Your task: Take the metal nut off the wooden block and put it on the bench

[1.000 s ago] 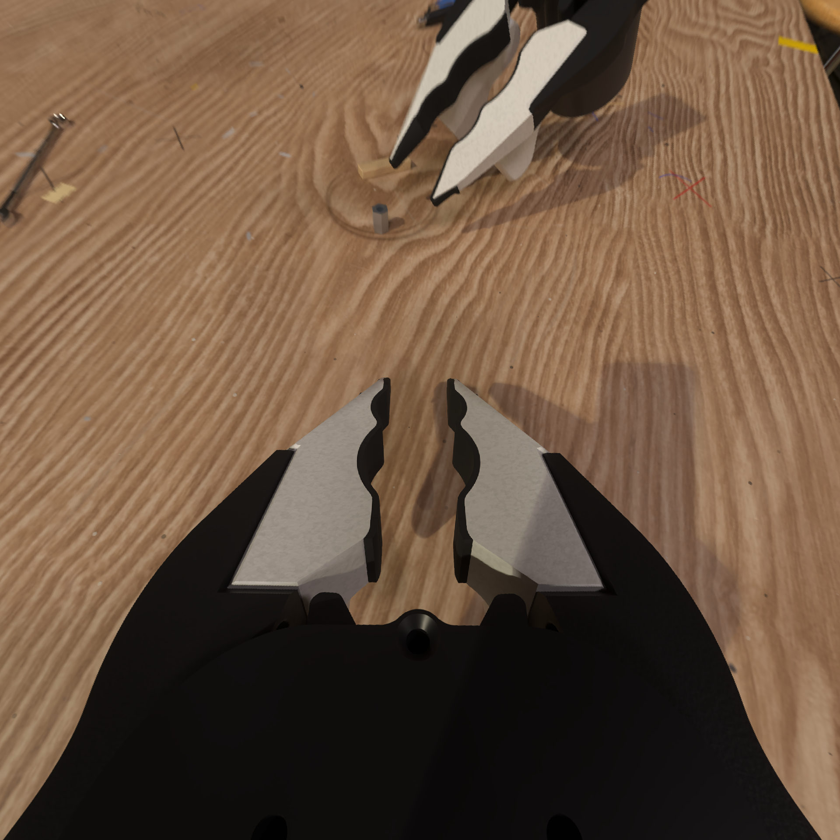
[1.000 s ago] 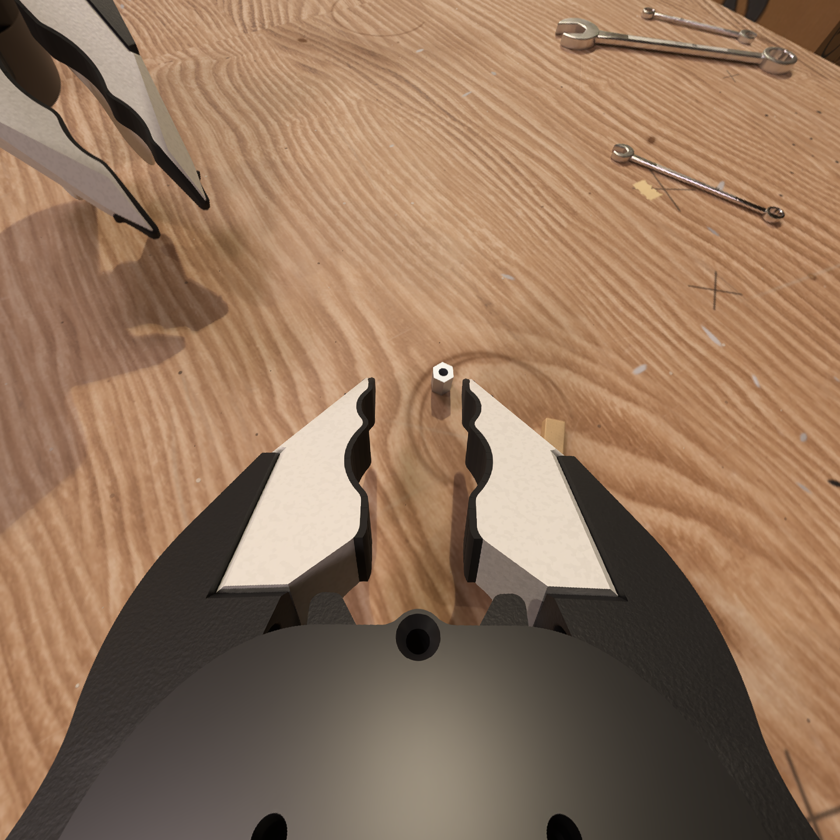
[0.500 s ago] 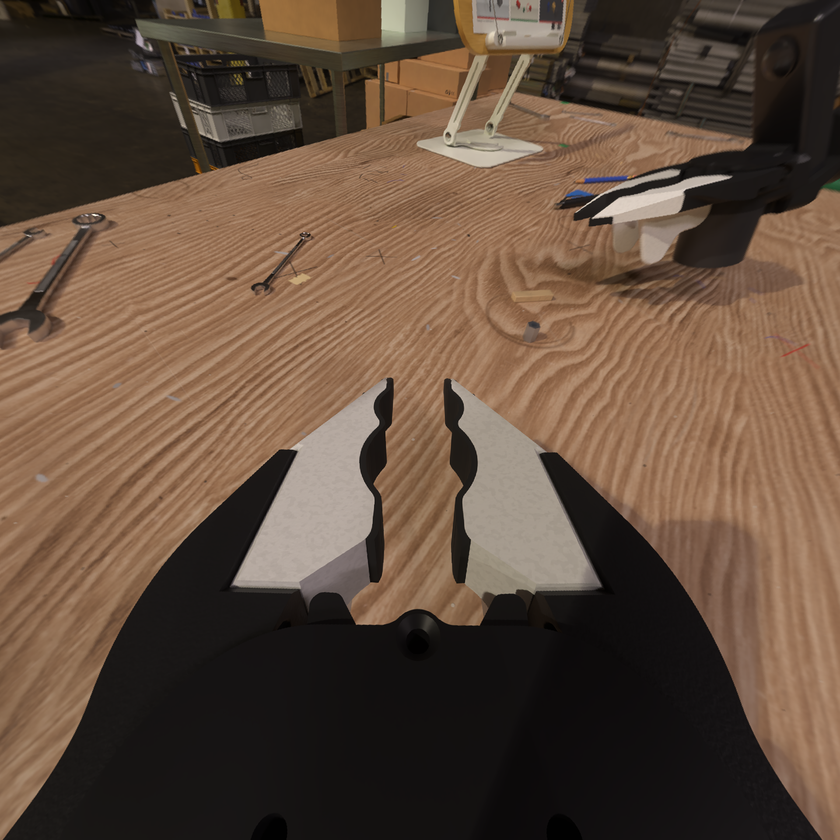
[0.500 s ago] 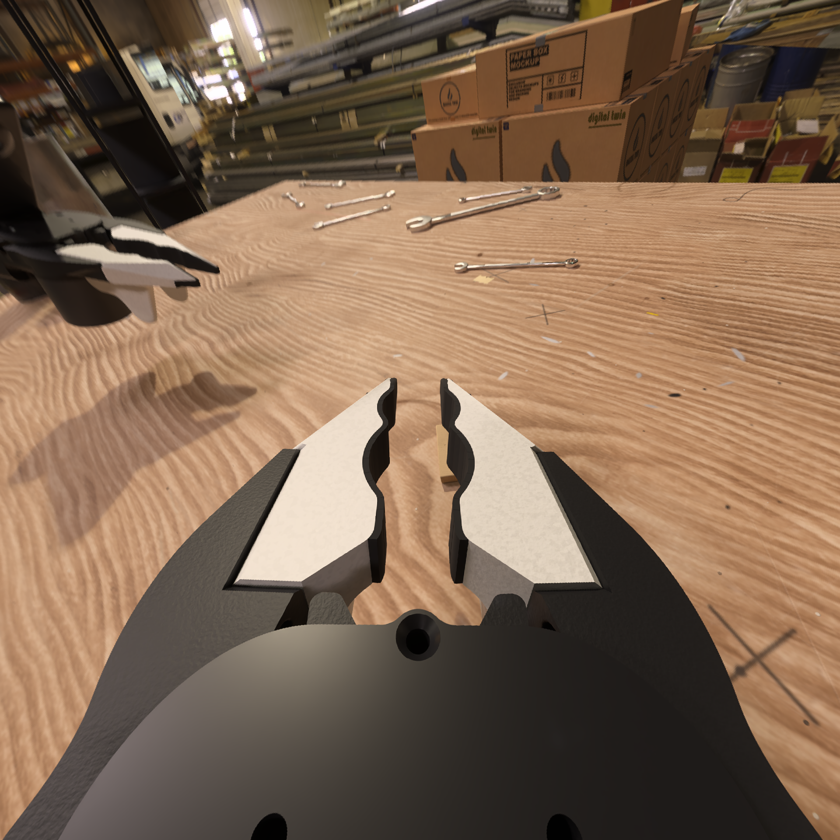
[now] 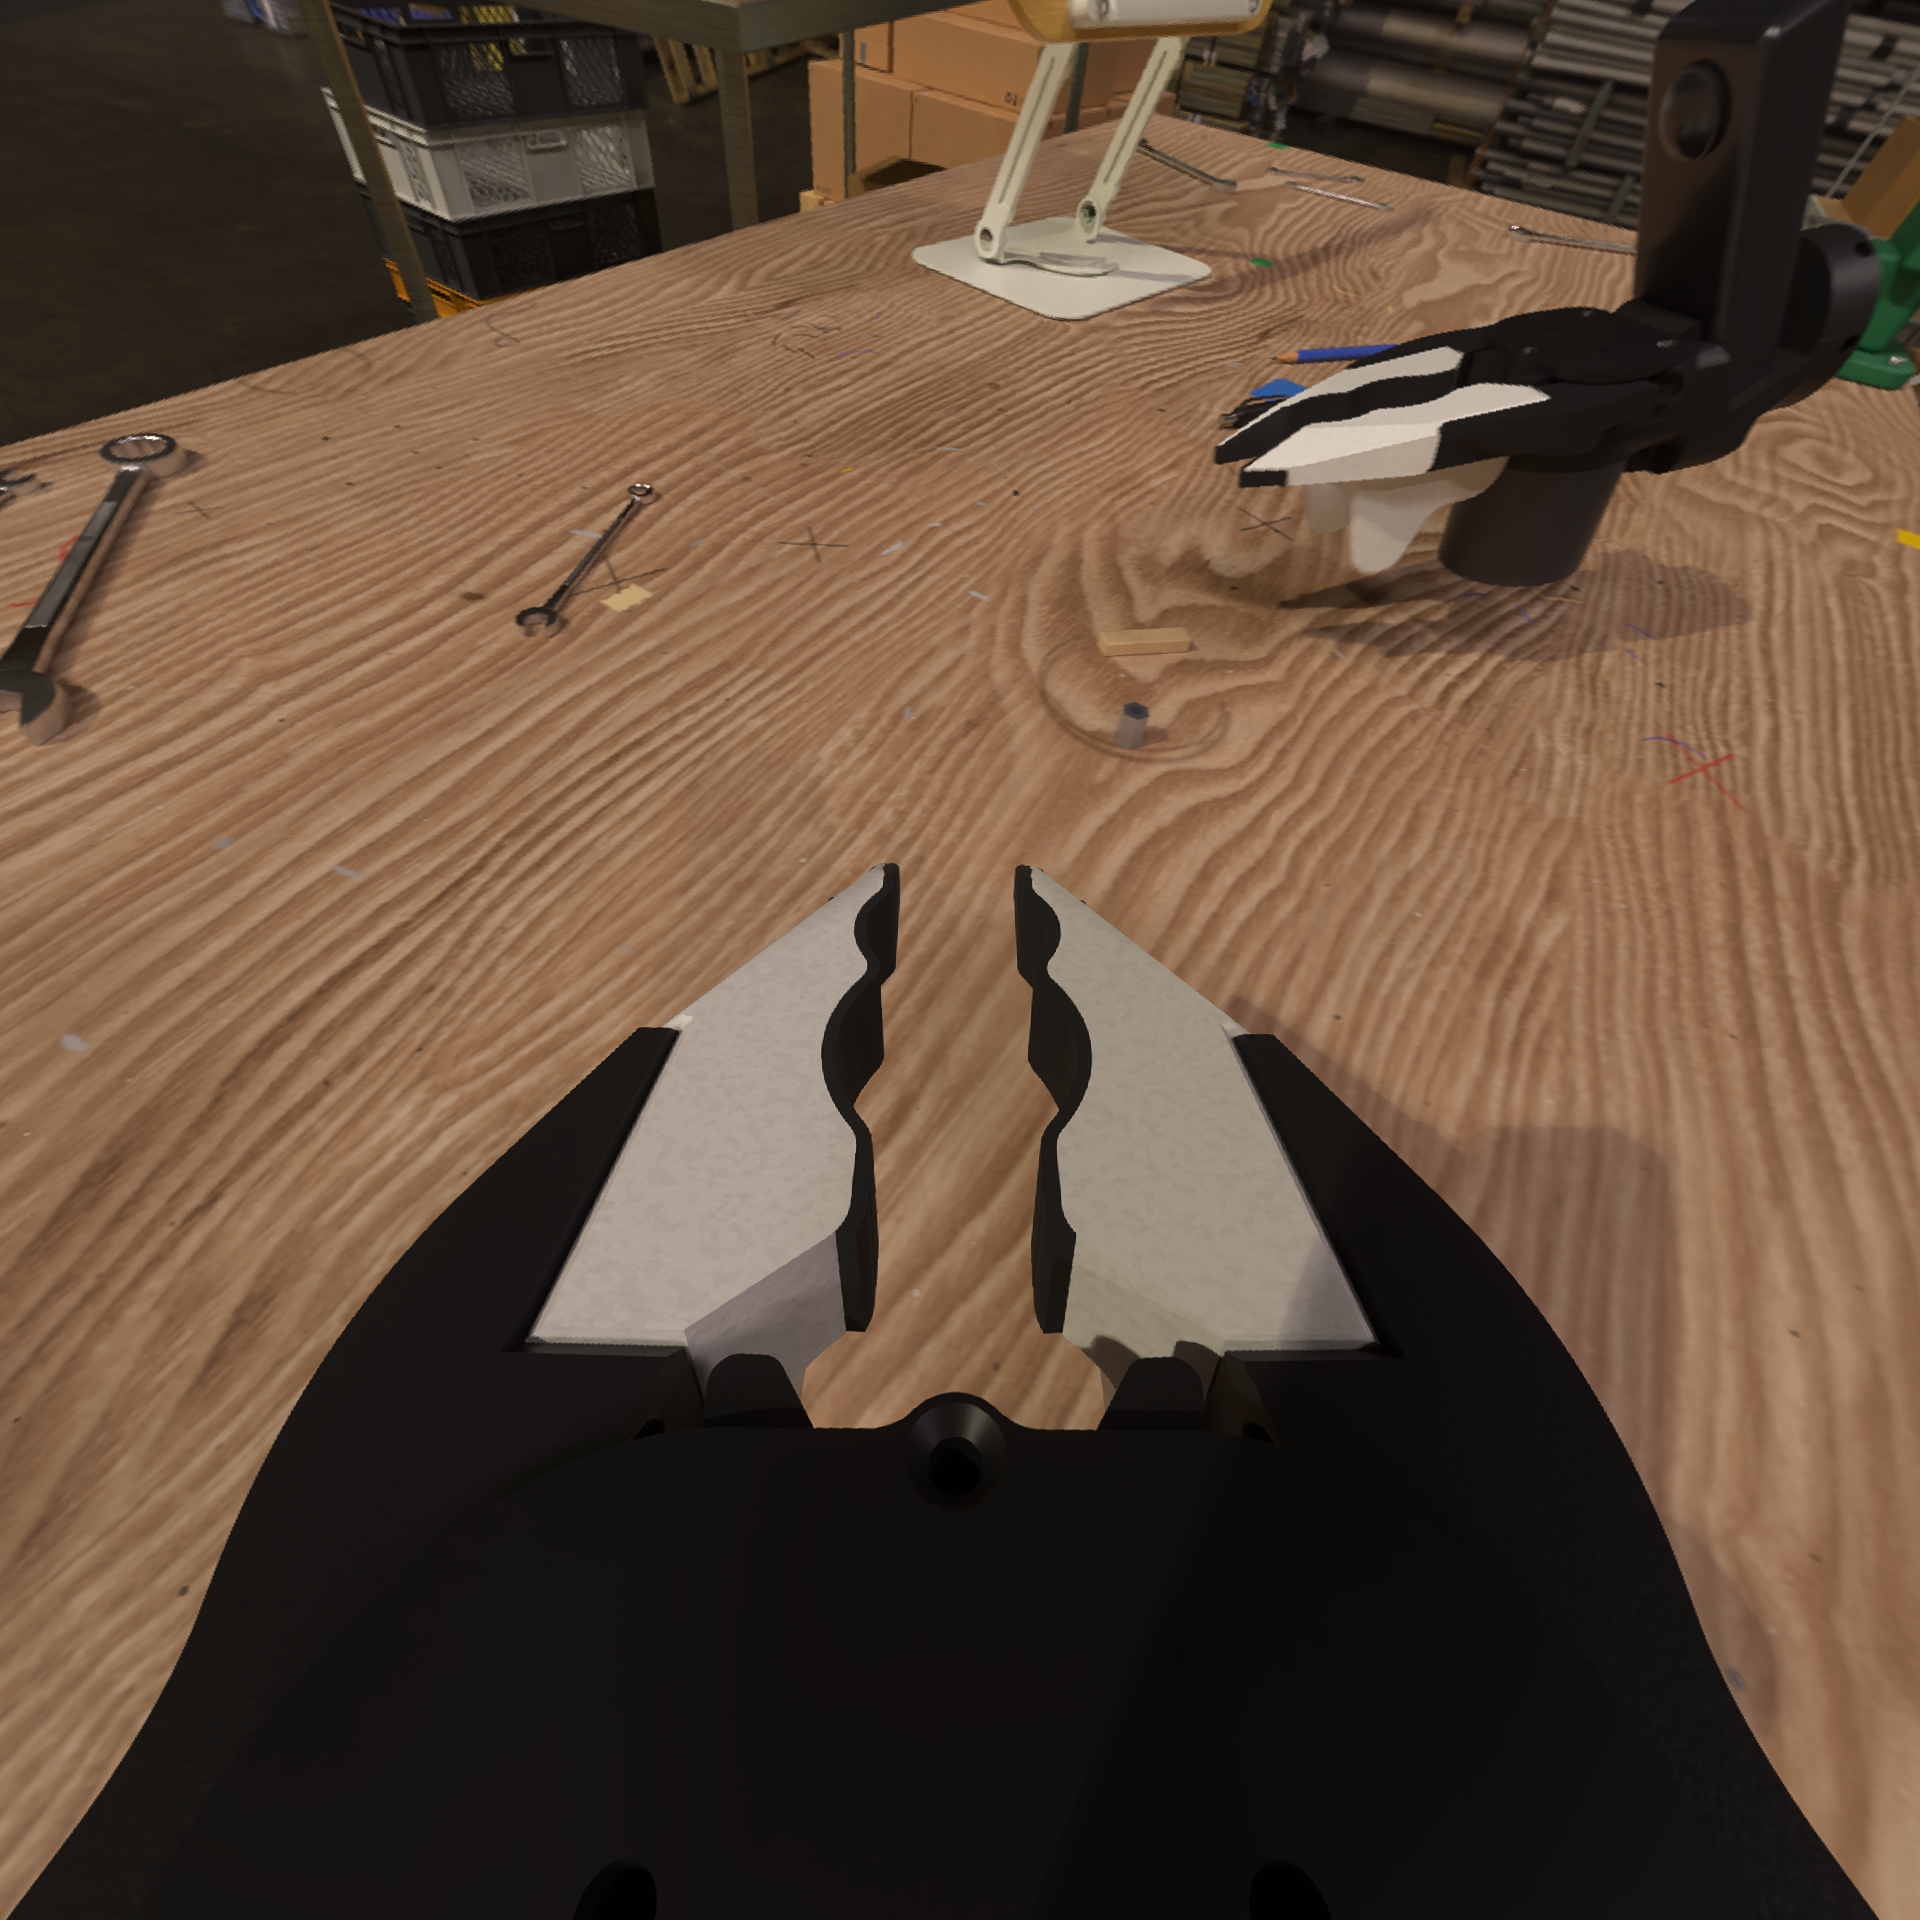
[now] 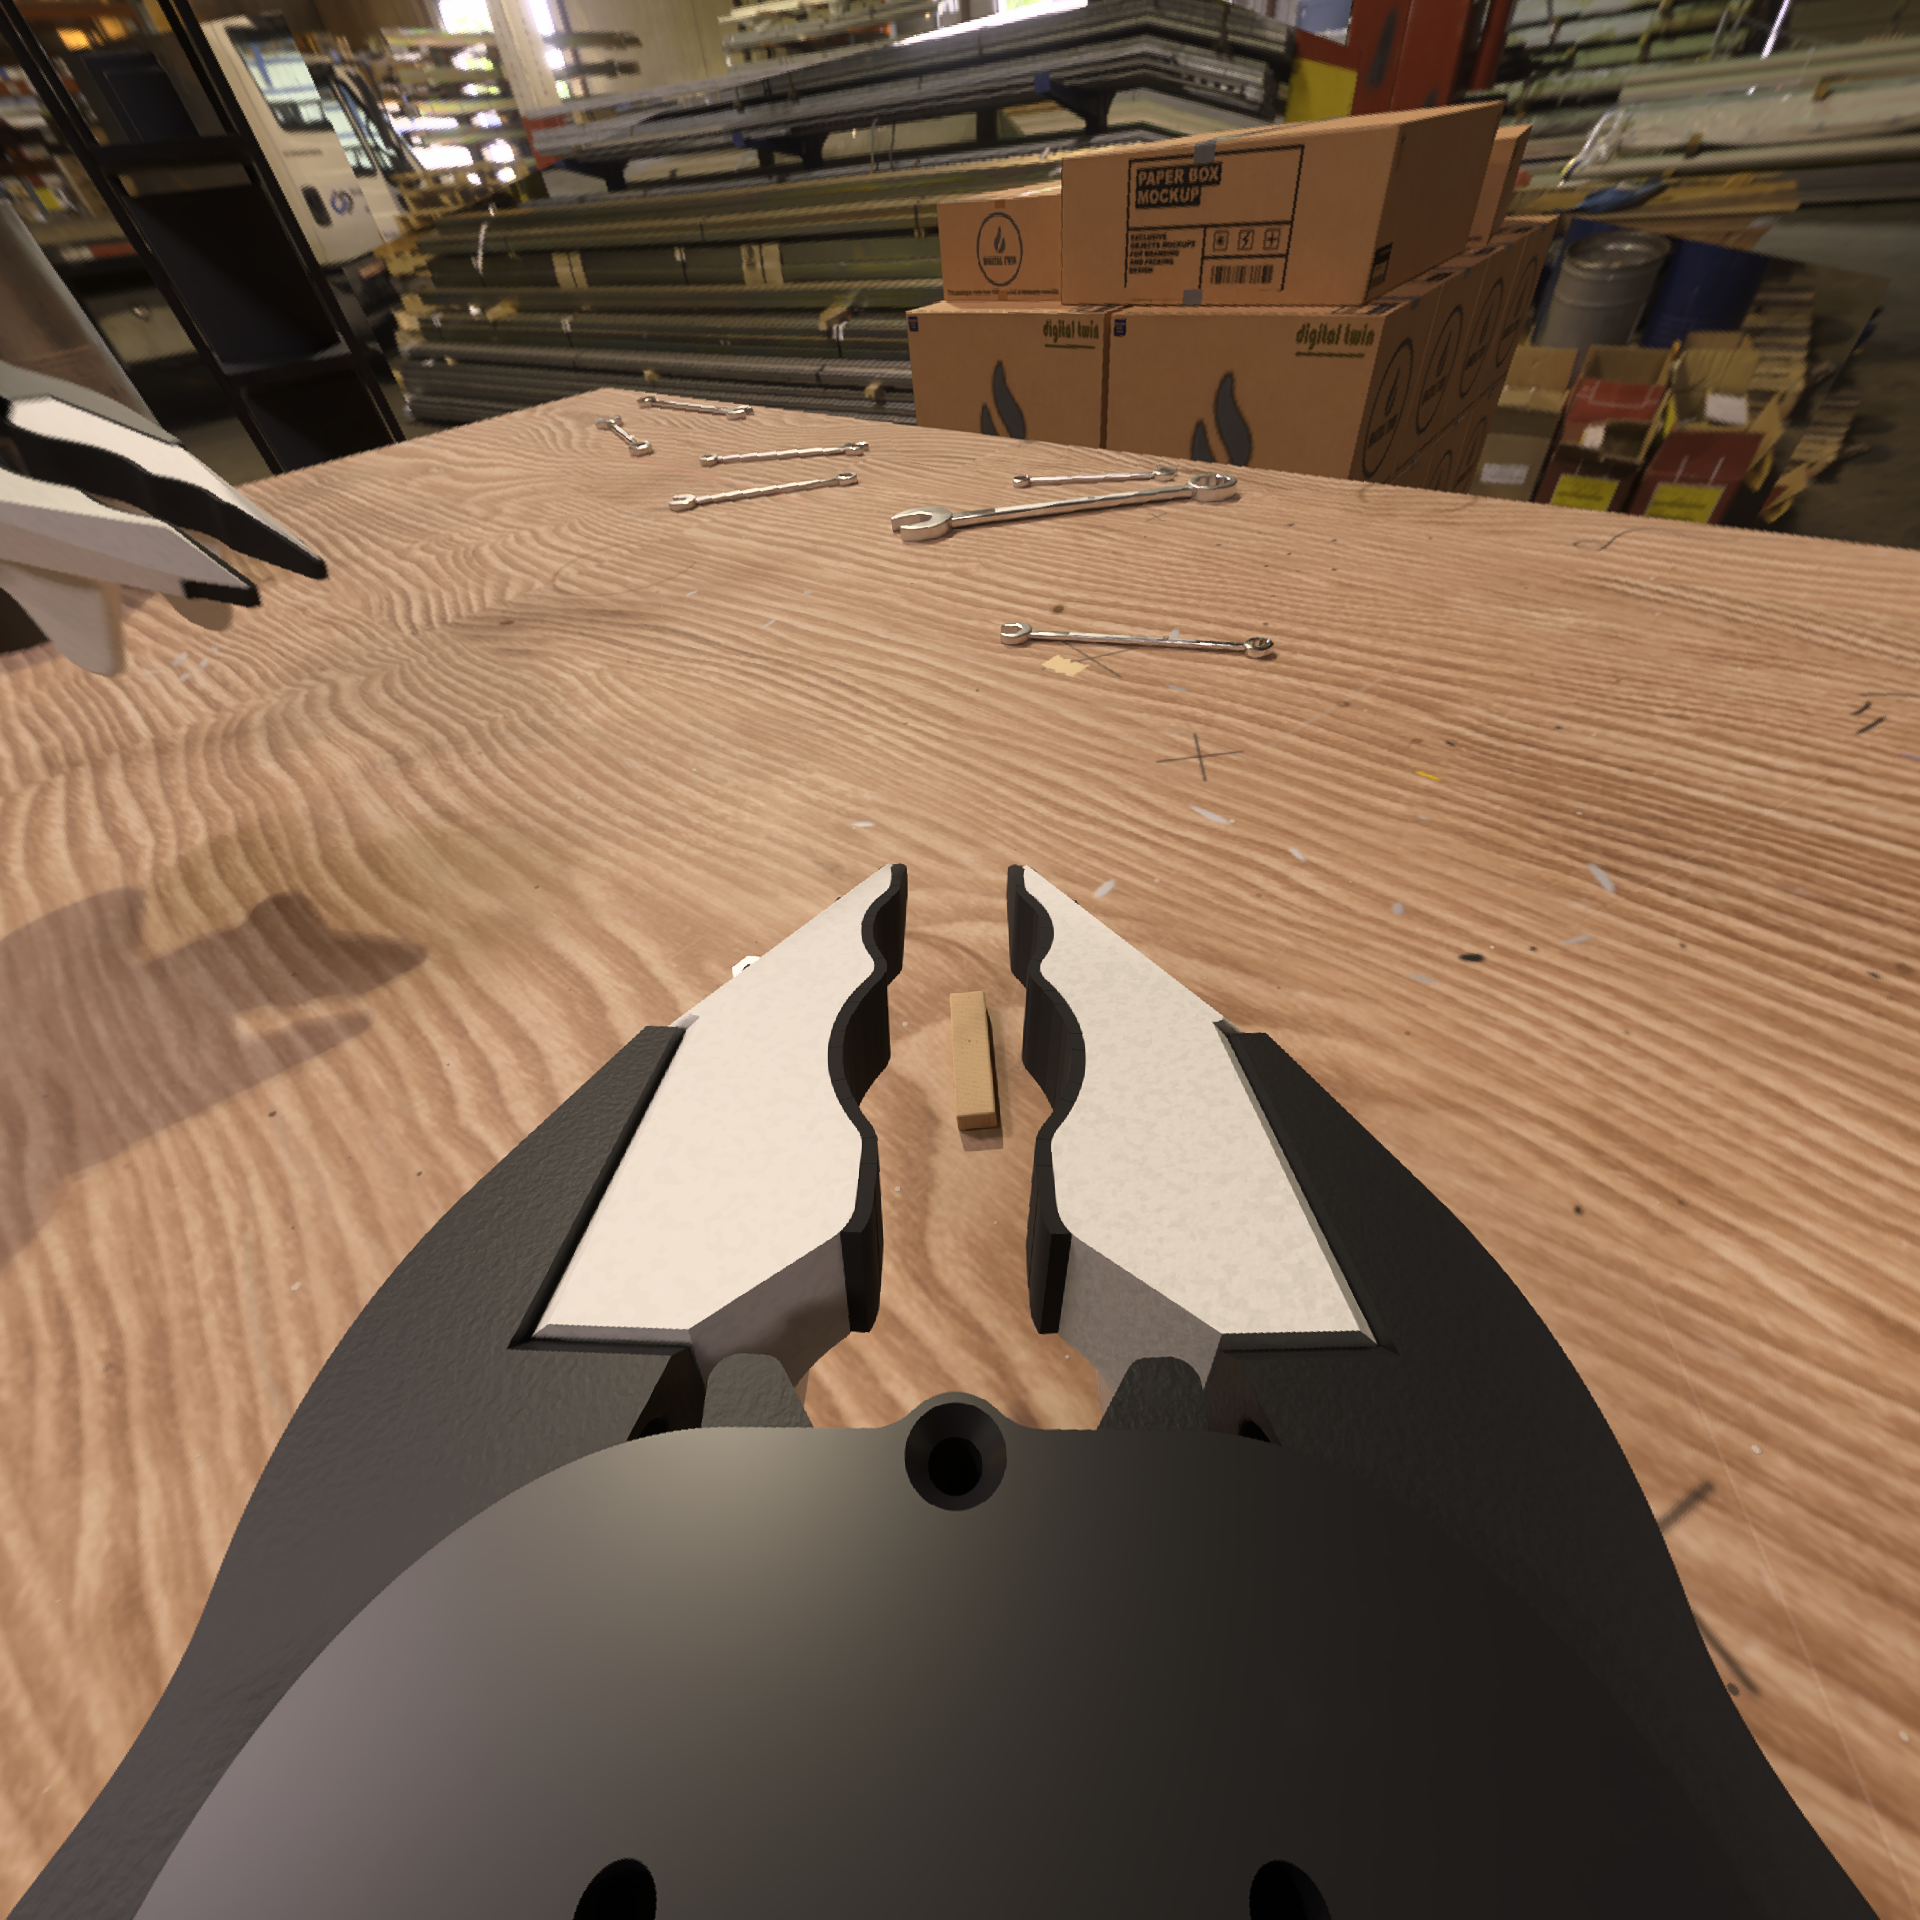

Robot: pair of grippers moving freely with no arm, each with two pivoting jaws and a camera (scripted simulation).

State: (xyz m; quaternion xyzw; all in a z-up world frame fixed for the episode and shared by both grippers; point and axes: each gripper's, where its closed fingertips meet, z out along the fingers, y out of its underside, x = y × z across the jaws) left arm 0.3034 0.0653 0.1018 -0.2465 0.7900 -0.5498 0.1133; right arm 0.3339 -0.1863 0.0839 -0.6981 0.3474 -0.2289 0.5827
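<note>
The small metal nut (image 5: 1132, 724) stands upright on the wooden bench (image 5: 416, 935), a little in front of the small wooden block (image 5: 1143, 642) and not touching it. My left gripper (image 5: 956, 883) is open and empty, well short of both. My right gripper (image 6: 956, 883) is open and empty, and hovers over the block (image 6: 974, 1060), which lies flat below the gap between its fingers. In the right wrist view only a pale sliver beside the left finger (image 6: 744, 966) may be the nut. The right gripper also shows in the left wrist view (image 5: 1247, 462).
Several wrenches lie on the bench: a small one (image 5: 587, 561) and a large one (image 5: 62, 603) at the left, others farther off (image 6: 1138, 639) (image 6: 1060, 506). A white stand base (image 5: 1060, 270) sits at the back. Cardboard boxes (image 6: 1195, 384) stand beyond the bench edge.
Both grippers have tilted up from looking down at the bench to looking across it. The right gripper has drawn back from the nut and now hangs over the block.
</note>
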